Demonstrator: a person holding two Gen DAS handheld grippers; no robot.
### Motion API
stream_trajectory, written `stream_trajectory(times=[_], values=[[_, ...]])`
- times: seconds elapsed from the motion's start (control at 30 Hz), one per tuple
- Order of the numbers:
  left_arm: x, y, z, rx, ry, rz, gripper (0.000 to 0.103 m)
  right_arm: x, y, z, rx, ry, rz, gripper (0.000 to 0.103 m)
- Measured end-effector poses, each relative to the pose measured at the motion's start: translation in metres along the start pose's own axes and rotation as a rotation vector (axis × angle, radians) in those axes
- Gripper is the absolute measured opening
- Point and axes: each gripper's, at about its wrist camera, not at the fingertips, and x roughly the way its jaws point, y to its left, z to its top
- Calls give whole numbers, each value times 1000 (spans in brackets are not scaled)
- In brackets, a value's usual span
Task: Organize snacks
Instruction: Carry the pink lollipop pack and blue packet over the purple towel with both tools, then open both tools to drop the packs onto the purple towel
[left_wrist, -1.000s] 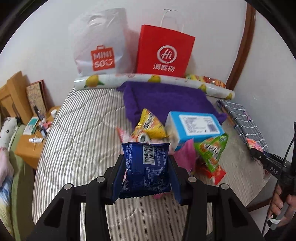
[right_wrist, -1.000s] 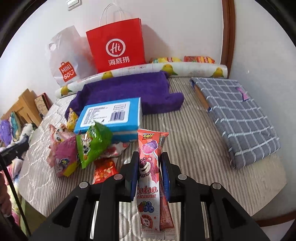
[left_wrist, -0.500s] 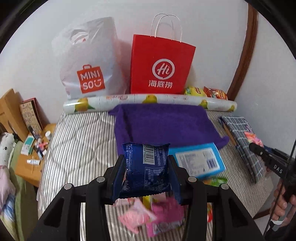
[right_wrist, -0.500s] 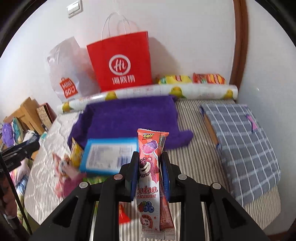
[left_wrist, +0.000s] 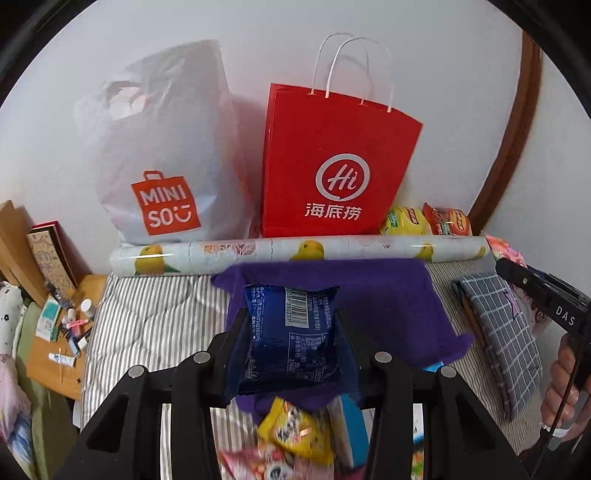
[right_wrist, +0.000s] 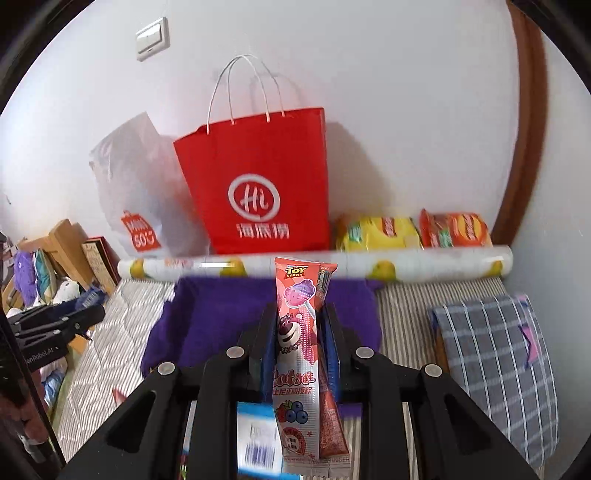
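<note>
My left gripper (left_wrist: 291, 347) is shut on a blue snack packet (left_wrist: 291, 332), held up over the purple towel (left_wrist: 388, 295) on the striped bed. My right gripper (right_wrist: 297, 343) is shut on a pink Toy Story candy packet (right_wrist: 297, 332), with a second red packet behind it. Both face a red paper bag (left_wrist: 332, 177) (right_wrist: 258, 192) and a white Miniso plastic bag (left_wrist: 166, 158) (right_wrist: 136, 195) standing against the wall. Loose snacks, a yellow packet (left_wrist: 295, 432) and a blue box (left_wrist: 351, 428), lie under the left gripper. The right gripper shows at the right edge of the left wrist view (left_wrist: 517, 275).
A patterned roll (left_wrist: 295, 253) lies along the wall in front of the bags. Yellow and orange snack packs (right_wrist: 417, 232) sit behind it on the right. A grey checked cushion (right_wrist: 498, 354) lies at the right of the bed. A cluttered wooden side table (left_wrist: 59, 332) stands left.
Both grippers have risen and moved forward towards the bags at the wall, each keeping its packet. The snack pile has dropped to the bottom of both views.
</note>
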Motion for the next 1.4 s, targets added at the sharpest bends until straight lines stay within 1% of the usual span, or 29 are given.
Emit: stream_trajectory(times=[0.1,0.27,0.4,0.53,0.67,0.83,1.0,1.17,1.3,1.4], values=[[18,0,10,11,10,-2,42,20,-2,9,-9,9,15,24],[52,4,29,-1,42,-18,42,63,-8,21,-23,61,20,24],[77,6,41,5,65,-12,42,85,-13,28,-13,75,44,24],[104,12,43,5,97,-21,42,115,-17,22,-24,120,37,24],[131,19,40,-10,144,-33,42,147,-17,16,-36,196,31,25],[149,25,34,-6,188,-37,42,166,-12,4,-92,236,25,25],[170,20,27,5,239,-41,42,185,-13,-6,-89,296,23,25],[179,18,23,4,259,-42,42,198,-13,-14,-98,334,22,25],[185,18,19,-4,276,-58,42,205,-12,-20,-90,360,22,25],[188,15,17,2,282,-54,42,209,-11,-24,-91,374,23,25]])
